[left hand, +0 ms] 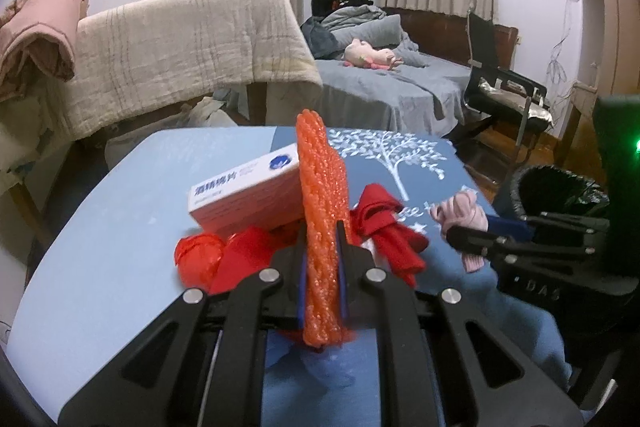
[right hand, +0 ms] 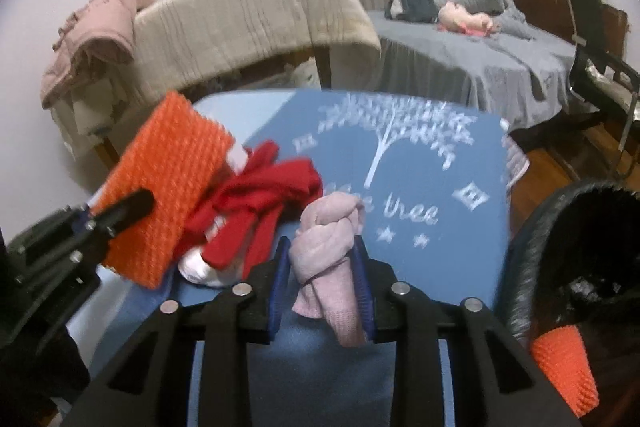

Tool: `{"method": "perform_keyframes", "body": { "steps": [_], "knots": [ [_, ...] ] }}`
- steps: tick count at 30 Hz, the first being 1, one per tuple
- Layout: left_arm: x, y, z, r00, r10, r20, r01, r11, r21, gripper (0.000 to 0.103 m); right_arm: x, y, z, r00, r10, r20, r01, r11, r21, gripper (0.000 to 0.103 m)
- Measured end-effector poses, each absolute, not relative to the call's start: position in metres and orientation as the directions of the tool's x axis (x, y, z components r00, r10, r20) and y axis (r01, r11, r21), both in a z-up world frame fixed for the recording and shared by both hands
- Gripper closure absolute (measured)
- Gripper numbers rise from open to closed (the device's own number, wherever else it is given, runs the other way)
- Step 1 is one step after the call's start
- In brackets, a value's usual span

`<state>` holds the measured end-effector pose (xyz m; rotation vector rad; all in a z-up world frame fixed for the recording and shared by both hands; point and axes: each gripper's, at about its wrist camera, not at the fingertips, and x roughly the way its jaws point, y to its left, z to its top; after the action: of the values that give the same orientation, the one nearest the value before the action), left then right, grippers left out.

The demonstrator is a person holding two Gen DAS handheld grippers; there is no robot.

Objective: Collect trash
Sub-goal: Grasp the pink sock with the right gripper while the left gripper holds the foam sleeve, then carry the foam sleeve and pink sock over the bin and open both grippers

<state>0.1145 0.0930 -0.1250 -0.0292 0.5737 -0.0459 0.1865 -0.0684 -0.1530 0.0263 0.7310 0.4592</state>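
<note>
My left gripper (left hand: 323,227) is clamped on an orange foam sheet (left hand: 322,211), on edge, long axis pointing away from me above the table (left hand: 120,227). My right gripper (right hand: 322,247) grasps a knotted pink cloth (right hand: 328,231) over the blue mat (right hand: 420,167) reading "tree". The white box's (left hand: 244,195) print is unreadable.

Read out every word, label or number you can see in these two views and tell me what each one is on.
"tree": white script under the white tree print on the blue tablecloth; the word before it is hidden.
"DAS": raised letters on the black right gripper body.
White and blue cardboard box: bold Chinese characters, too blurred to read; the smaller print is also unreadable.
</note>
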Motion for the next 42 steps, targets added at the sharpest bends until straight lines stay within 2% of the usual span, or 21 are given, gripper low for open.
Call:
{"method": "perform_keyframes", "body": {
  "steps": [7, 17, 42],
  "knots": [
    [0.109, 0.07, -0.108, 0.854, -0.094, -0.512, 0.082, 0.996, -0.046, 0.092, 0.178, -0.095, -0.118, 0.717, 0.399, -0.572, -0.357, 0.915, 0.19, 0.073],
    [0.105, 0.027, -0.096, 0.855, -0.165, -0.492, 0.163, 0.985, -0.048, 0.092, 0.161, -0.142, -0.092, 0.777, 0.34, -0.53, -0.283, 0.94, 0.189, 0.073],
    [0.128, -0.088, -0.092, 0.794, -0.362, -0.488, 0.382, 0.922, -0.061, 0.092, 0.122, -0.271, -0.09, 0.842, 0.106, -0.529, -0.019, 0.986, 0.168, 0.073]
  ]
}}
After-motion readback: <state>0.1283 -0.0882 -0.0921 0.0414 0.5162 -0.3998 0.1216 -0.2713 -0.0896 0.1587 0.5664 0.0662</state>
